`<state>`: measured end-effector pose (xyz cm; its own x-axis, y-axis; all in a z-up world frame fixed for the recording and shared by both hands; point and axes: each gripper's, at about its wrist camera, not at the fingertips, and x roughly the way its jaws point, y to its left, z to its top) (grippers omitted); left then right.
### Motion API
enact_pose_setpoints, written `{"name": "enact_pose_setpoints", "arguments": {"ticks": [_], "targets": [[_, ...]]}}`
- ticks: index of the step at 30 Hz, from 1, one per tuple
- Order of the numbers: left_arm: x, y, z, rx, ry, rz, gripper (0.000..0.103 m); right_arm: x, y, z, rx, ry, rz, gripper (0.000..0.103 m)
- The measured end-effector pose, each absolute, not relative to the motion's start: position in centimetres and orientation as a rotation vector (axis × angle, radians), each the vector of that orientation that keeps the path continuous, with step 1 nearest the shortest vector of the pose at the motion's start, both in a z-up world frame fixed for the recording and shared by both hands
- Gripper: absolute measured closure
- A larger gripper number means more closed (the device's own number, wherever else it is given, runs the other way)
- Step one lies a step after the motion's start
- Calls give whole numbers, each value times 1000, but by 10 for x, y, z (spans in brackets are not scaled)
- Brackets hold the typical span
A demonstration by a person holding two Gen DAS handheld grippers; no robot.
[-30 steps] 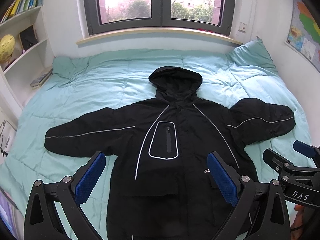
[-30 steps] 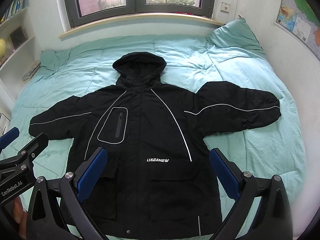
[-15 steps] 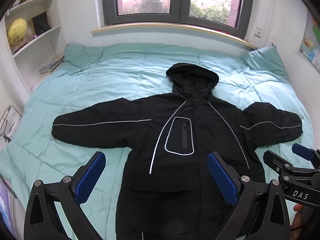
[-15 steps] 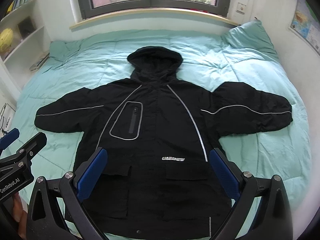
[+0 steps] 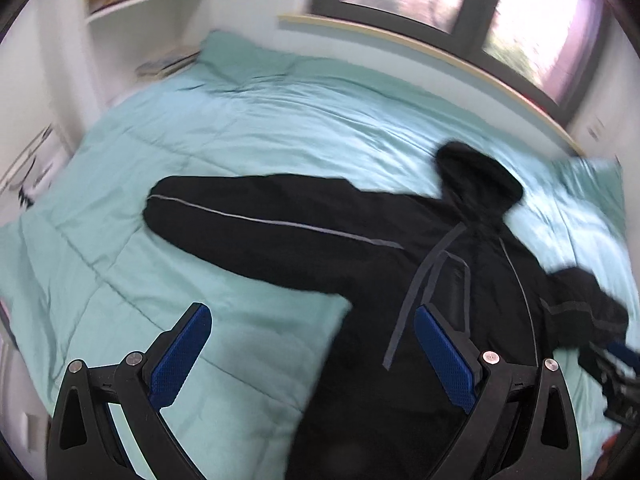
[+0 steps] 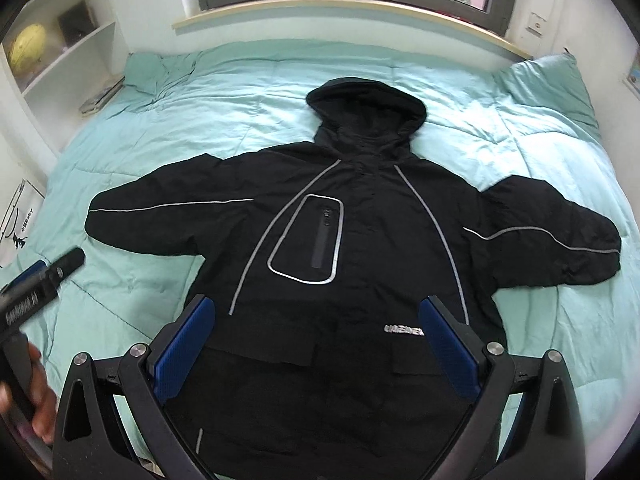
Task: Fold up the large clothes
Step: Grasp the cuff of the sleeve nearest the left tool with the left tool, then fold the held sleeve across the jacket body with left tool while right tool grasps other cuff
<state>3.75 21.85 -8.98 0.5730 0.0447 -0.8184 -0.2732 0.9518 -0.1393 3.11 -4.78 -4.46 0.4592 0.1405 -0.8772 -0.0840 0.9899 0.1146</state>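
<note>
I have both claws spread wide and empty: the left claw (image 5: 308,354) hangs over the quilt (image 5: 224,120) below the jacket's left sleeve (image 5: 256,224), the right claw (image 6: 316,348) over its front. The black hooded jacket (image 6: 360,280) lies flat, face up, sleeves out, on the bed. My left view is blurred; grabbing now, I'd likely pinch quilt with the sleeve. The wall shelves (image 6: 60,44) hold a yellow ball (image 6: 27,45).

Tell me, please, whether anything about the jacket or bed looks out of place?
Nothing stands out: the black jacket lies flat, front up, sleeves spread on the teal quilt. Both grippers are open.
</note>
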Motion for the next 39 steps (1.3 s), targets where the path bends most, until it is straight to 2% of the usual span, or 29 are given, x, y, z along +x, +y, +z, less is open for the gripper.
{"name": "enact_pose_setpoints", "arguments": {"ticks": [10,20,28,29,30,31,32,34,37,39], "targets": [[85,366,-139,-442,876,360,2,91,6,-67,-21,1152,165,1],[142,516,-249,-751,856,430,6,157,88,-119,-192,1180,309,1],[175,547,-317,-782,953,472,8,170,118,-152,-269,1232,366,1],[178,546,-320,-773,952,471,11,171,117,-155,-270,1240,364,1],[179,546,-320,-768,947,466,28,172,117,-159,-269,1249,361,1],[182,544,-320,-775,936,432,55,173,115,-162,-268,1260,356,1],[183,541,-317,-774,934,419,56,173,114,-165,-263,1269,353,1],[186,534,-307,-711,918,432,68,175,111,-168,-254,1281,347,1],[183,527,-294,-670,904,420,77,174,108,-169,-238,1287,351,1],[182,519,-279,-639,880,407,79,173,106,-167,-235,1280,356,1]]}}
